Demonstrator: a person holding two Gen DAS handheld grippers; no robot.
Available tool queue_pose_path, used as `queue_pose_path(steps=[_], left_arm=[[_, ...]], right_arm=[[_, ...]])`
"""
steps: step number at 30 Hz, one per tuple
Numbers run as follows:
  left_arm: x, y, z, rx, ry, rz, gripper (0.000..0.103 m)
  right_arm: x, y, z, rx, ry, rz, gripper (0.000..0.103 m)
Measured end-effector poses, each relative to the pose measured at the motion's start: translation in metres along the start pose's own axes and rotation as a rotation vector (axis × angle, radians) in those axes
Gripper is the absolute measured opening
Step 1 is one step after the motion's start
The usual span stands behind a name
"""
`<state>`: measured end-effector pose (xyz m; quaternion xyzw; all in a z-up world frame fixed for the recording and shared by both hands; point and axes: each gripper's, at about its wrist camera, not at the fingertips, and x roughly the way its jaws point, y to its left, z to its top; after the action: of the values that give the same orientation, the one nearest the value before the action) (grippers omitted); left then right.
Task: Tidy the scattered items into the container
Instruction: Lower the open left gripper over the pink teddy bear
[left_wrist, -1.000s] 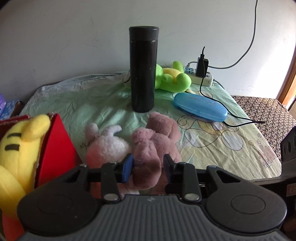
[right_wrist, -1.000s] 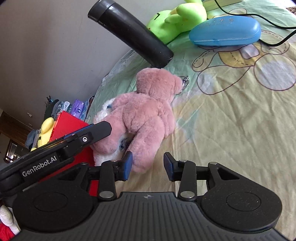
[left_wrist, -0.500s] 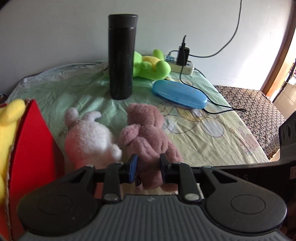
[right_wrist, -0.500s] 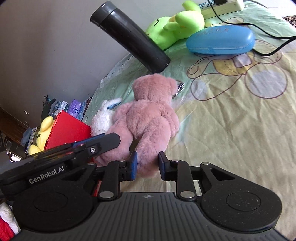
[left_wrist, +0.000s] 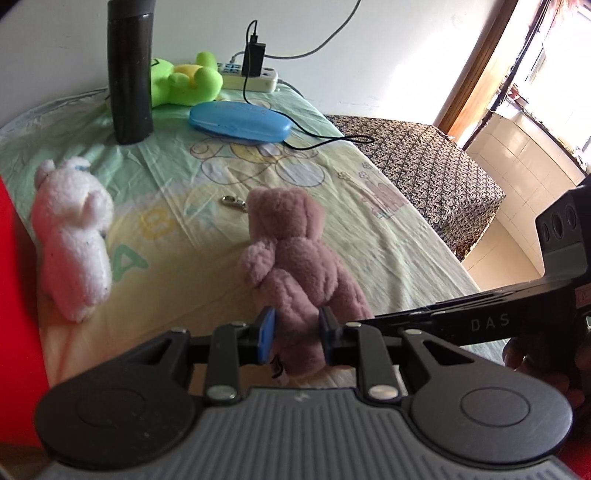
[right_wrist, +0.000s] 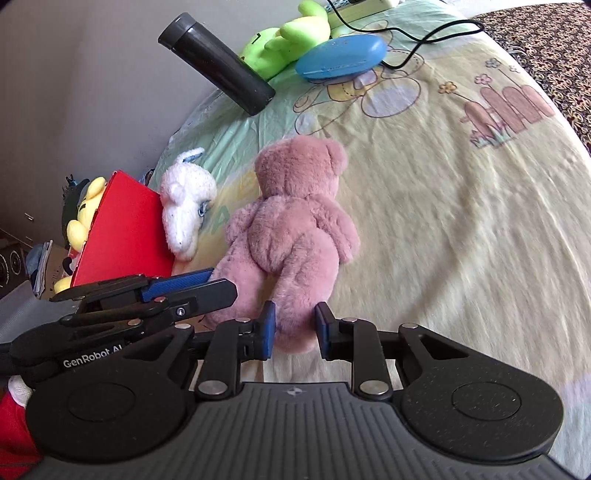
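1. Gripping the pink teddy bear, our left tongs are clenched on one of its legs, both pads pressing into the plush.
2. We also have our right tongs clenched on the bear's other leg, seen in the right wrist view; the bear lies face down on the bed sheet, head toward 12 o'clock.
3. We see the white plush rabbit at 9 o'clock of the bear, apart from it and touching the red container.
4. We find a yellow plush inside the container.
5. We note a metal clasp on the sheet just beside the bear's head, at 10 o'clock of it.
6. We see the black flask upright at 11 o'clock, the green plush just beside it, and the blue case in front of the green plush.
7. We see a power strip with a black charger behind them at the wall.
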<state>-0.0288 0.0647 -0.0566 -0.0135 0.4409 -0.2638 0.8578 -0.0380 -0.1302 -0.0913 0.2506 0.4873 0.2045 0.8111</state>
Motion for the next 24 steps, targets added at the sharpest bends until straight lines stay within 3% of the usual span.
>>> queue_pose_path(steps=[2, 5, 9, 12, 14, 18, 20, 22, 24], left_arm=[[-0.001, 0.003, 0.004, -0.014, -0.015, 0.009, 0.024], [0.000, 0.010, 0.009, -0.042, -0.033, 0.027, 0.037], [0.011, 0.021, 0.012, -0.087, -0.006, 0.042, 0.039], [0.012, 0.024, 0.008, -0.106, 0.003, 0.037, 0.039], [0.008, 0.025, 0.006, -0.106, -0.005, 0.038, 0.039], [-0.001, 0.029, 0.005, -0.118, -0.019, 0.028, 0.039], [-0.005, 0.030, 0.004, -0.122, -0.019, 0.020, 0.039], [-0.009, 0.028, 0.003, -0.117, -0.023, 0.006, 0.041], [-0.014, 0.026, 0.002, -0.108, -0.031, -0.008, 0.053]], right_arm=[[-0.006, -0.004, -0.002, 0.028, -0.019, -0.006, 0.027], [-0.015, -0.009, 0.004, 0.093, -0.092, 0.021, 0.027], [-0.018, -0.001, 0.018, 0.079, -0.172, 0.007, 0.027], [-0.009, 0.004, 0.026, 0.029, -0.212, -0.080, 0.032], [0.000, -0.006, 0.032, 0.083, -0.196, -0.070, 0.033], [0.020, -0.027, 0.038, 0.228, -0.104, 0.034, 0.035], [0.023, -0.023, 0.037, 0.222, -0.074, 0.044, 0.034], [0.018, -0.015, 0.037, 0.191, -0.080, 0.065, 0.025], [0.014, -0.006, 0.039, 0.161, -0.080, 0.113, 0.022]])
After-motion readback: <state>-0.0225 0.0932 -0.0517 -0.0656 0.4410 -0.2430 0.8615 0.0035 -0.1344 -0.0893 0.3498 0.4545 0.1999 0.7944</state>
